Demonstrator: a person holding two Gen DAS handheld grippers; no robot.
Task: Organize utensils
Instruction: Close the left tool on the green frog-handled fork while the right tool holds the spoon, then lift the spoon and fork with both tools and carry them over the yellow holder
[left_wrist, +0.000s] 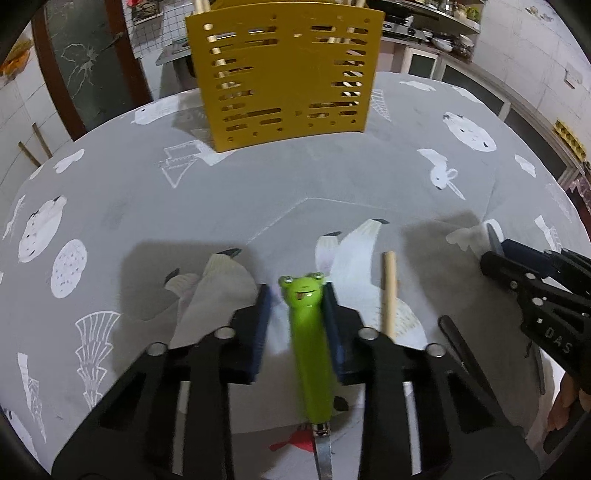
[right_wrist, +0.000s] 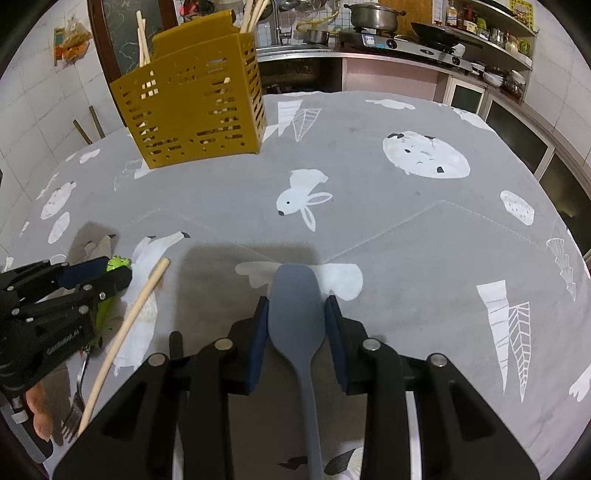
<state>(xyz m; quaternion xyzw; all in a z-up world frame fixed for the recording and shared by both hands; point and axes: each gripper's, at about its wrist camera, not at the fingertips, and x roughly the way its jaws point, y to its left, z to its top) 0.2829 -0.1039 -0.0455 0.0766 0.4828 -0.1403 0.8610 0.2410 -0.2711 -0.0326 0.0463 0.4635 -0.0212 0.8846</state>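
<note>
While your left gripper (left_wrist: 297, 295) straddles the frog fork (left_wrist: 308, 332), its jaws are narrowed around the green handle: the right pad touches it, the left pad (left_wrist: 260, 325) shows a slim gap, so you cannot call the hold firm. No earlier view is on hand, so judge the grip only by that gap. You have it near the frog-head end, which looks like a sensible spot, since the tines (right_wrist: 72, 415) trail back toward you and the handle is the thickest, roundest part. Your right gripper (right_wrist: 295, 310) sits partly open around the spatula (right_wrist: 295, 306); its blue pads flank the grey blade at its widest part, close enough that touch on both sides is likely but not certain. The spatula is matte blue-grey, probably soft silicone, with a slim stem running back under the gripper. Both tools lie low over the desk (right_wrist: 406, 229), on the grey cloth with white rabbit prints, and a wooden stick (right_wrist: 125, 332) lies between the two grippers, just beside the fork. The yellow caddy (left_wrist: 286, 74) stands well apart at the far side, slotted walls upright, with sticks already poking out of its top. My guess is both pieces are bound for that caddy, so holding each near one end leaves the other free to drop in.
</note>
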